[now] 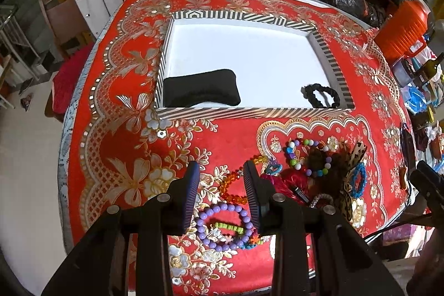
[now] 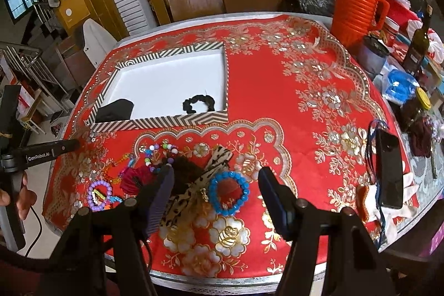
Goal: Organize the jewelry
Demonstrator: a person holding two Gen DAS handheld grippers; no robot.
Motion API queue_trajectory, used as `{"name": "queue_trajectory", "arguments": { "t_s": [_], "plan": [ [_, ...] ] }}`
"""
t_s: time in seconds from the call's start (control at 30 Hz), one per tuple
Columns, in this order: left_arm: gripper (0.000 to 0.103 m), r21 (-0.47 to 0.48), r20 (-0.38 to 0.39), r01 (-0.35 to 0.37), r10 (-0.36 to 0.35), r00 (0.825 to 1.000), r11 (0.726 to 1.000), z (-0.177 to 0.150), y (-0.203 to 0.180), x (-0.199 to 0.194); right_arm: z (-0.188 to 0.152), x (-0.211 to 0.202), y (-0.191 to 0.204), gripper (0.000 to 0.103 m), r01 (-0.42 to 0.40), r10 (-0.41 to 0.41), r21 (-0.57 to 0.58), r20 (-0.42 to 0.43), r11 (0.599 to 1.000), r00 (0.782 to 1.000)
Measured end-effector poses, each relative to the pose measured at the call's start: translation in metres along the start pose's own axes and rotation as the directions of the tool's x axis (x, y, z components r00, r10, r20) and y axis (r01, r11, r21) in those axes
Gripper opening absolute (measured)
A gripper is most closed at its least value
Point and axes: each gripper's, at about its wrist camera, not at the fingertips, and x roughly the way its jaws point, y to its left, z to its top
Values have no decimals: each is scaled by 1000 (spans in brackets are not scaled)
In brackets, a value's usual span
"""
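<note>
Left wrist view: the left tongs (image 1: 220,171) hang with fingers apart and nothing between them, above a purple bead bracelet (image 1: 223,225) near the front edge of the red embroidered surface (image 1: 116,129). Beyond it sits a striped tray (image 1: 249,113) — inside lie only a black cushion (image 1: 201,88) in its near left corner and a black scrunchie (image 1: 322,96) in its near right corner. A heap of loose jewelry (image 1: 313,165) crowds the front right of the surface, so most sorting appears left to do.

Right wrist view: the right tongs (image 2: 216,178) are spread wide and empty over a blue bead bracelet (image 2: 229,193) beside a leopard-print bow (image 2: 194,185). The heap's tangled pieces overlap — individual items underneath are hard to tell apart.
</note>
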Motion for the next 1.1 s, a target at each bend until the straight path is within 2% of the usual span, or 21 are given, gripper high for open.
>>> {"name": "queue_trajectory", "arguments": {
  "t_s": [0.57, 1.1],
  "plan": [
    [16, -6, -13, -2, 2, 1000, 1000, 1, 0, 4, 12, 13, 24, 66, -29, 28, -56, -12, 998, 1000],
    [16, 0, 6, -13, 13, 1000, 1000, 3, -1, 0, 22, 16, 36, 67, -52, 53, -81, 3, 995, 999]
  ]
}}
